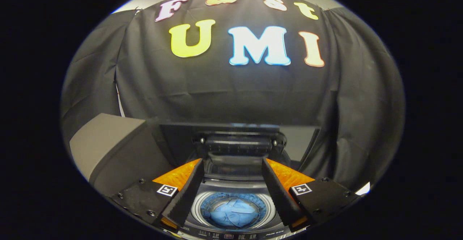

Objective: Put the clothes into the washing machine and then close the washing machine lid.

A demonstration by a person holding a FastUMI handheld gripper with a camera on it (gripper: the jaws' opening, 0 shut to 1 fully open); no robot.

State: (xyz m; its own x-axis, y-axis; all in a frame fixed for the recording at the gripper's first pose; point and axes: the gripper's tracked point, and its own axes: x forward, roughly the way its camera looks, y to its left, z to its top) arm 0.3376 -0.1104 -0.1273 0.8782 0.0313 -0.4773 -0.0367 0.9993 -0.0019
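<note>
I look down over the top-loading washing machine (202,191). A blue garment (231,215) lies crumpled in its round drum (197,205), below and between my fingers. The dark lid (238,144) stands raised, folded up at the far side of the opening, just beyond my fingertips. My gripper (232,162) is open, its fingers spread wide apart, with nothing held between them. The fingers hover above the opening and touch neither the garment nor the lid.
The machine's control panel (231,235) runs along its near edge under the fingers. A grey boxy surface (108,142) rises to the left of the machine. The black cloth wall (231,95) hangs close behind the lid.
</note>
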